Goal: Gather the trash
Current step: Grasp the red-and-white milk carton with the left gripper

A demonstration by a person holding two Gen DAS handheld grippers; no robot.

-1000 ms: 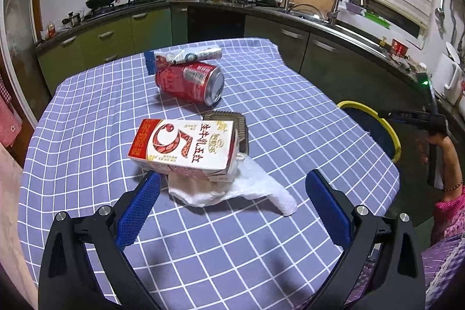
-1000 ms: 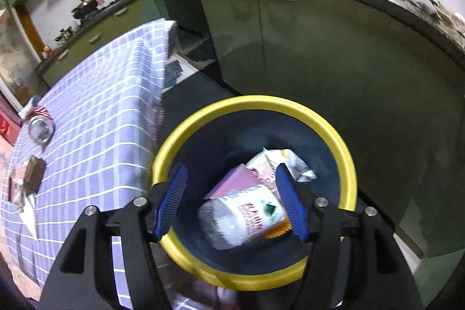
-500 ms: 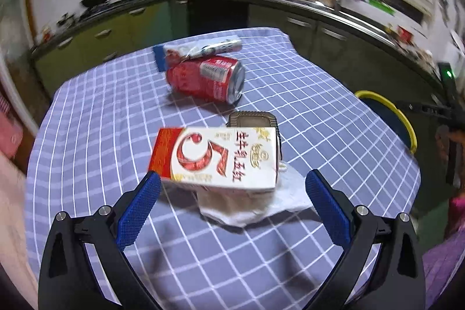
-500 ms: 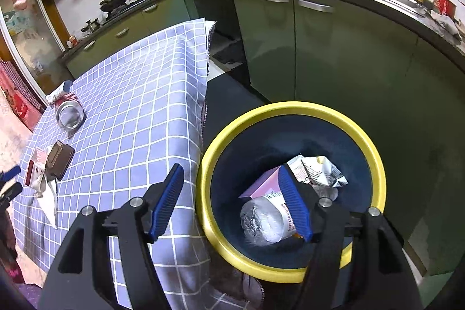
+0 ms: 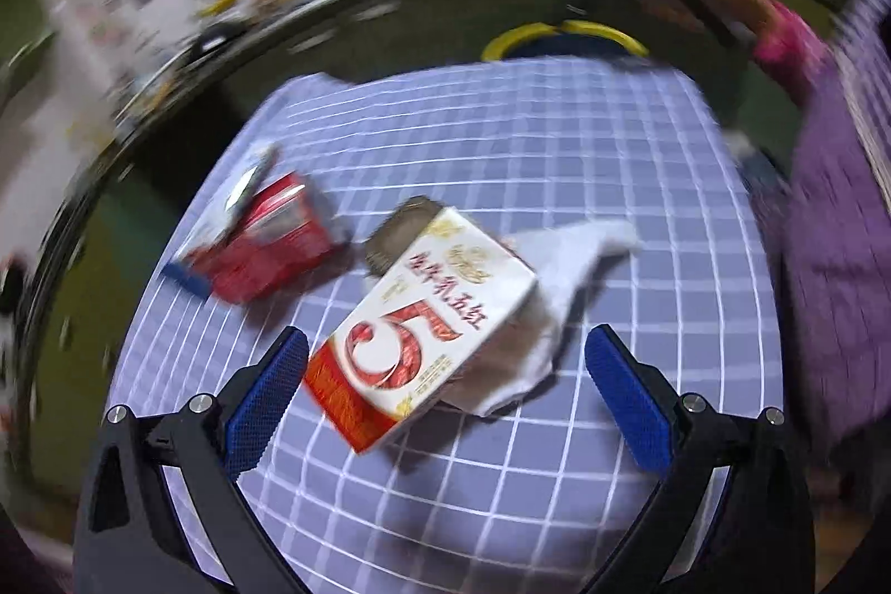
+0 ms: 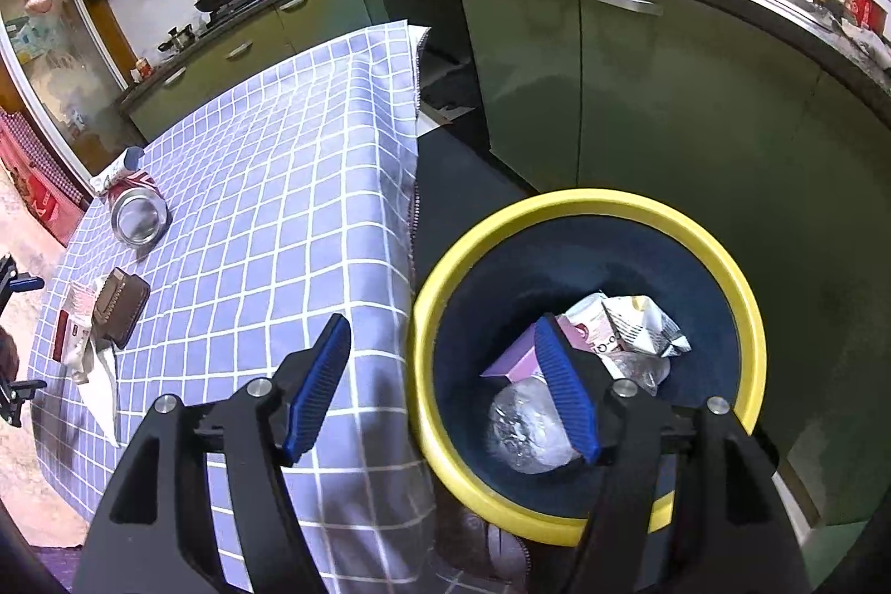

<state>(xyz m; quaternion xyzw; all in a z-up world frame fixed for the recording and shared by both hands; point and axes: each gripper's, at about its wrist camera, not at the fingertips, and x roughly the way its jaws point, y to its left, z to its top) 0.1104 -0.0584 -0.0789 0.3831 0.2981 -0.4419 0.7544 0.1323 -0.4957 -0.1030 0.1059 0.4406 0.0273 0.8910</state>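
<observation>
- Hovering over the checked counter (image 5: 557, 160), the left gripper (image 5: 445, 371) has its jaws wide apart and empty; the left-wrist view is motion-blurred.
- The milk carton (image 5: 429, 315) lies flat between the two blue pads, closer to the left pad, and touches neither. Its long axis runs diagonally, from the near left corner up to the far right, so it sits skewed to the line joining the pads.
- A white tissue (image 5: 568, 260) lies partly under the carton and spreads to its right. A dark brown ribbed tray (image 5: 398, 226) rests against the carton's far end.
- The red drink can (image 5: 267, 237) lies on its side farther off to the left, with a tube-like item (image 5: 250, 182) just behind it; blur hides that item's detail.
- The right gripper (image 6: 445, 382), jaws partly open with nothing between them, hangs over the seam between the counter edge and the yellow-rimmed bin (image 6: 746, 293). The bin already holds a plastic bottle (image 6: 523, 421), a purple carton (image 6: 518, 354) and a crumpled wrapper (image 6: 640, 321).
- Judgement: the left hand is much the nearer to the carton. A firm pinch would probably need the jaws squared across the carton's narrow width; otherwise the tissue beneath may be caught with it.
</observation>
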